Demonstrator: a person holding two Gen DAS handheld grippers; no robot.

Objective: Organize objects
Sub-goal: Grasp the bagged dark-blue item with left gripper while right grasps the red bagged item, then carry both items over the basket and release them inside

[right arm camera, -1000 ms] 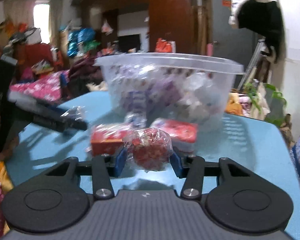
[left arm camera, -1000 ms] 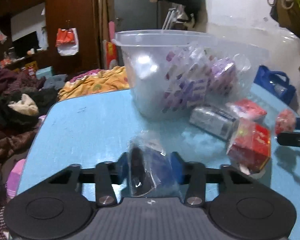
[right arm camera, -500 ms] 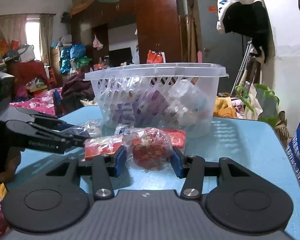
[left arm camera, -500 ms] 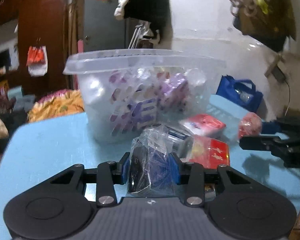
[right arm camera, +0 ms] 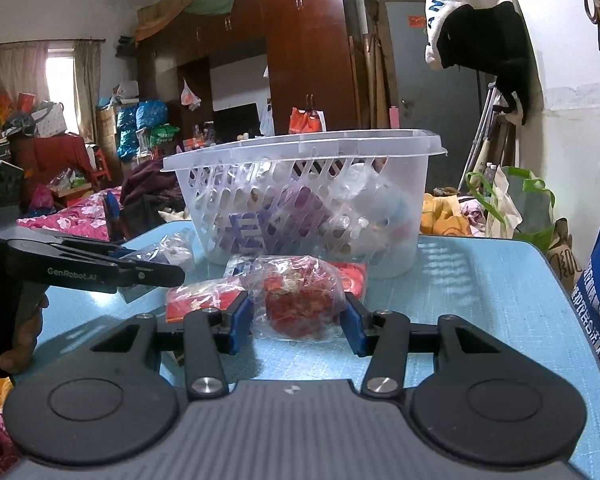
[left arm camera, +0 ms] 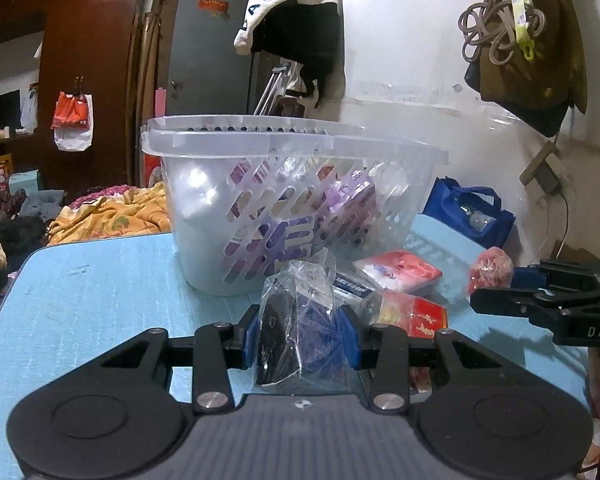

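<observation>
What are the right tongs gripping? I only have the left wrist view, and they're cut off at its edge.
Observer: The right tongs are shut on a clear bag of red pieces, both blue pads pressing its sides.
Operator: Anything beside the table on that side?
Observer: A green-trimmed tote stands past the far right corner of the table.
Operator: Who holds the left tongs?
Observer: A hand at the picture's left edge grips the handle of the left tongs.

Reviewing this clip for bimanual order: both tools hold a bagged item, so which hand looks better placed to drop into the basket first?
Probably left. The left tool, shut on its dark bagged item, sits nearer the basket. The right tool, gripping the red bagged item, has loose packets in between.
</observation>
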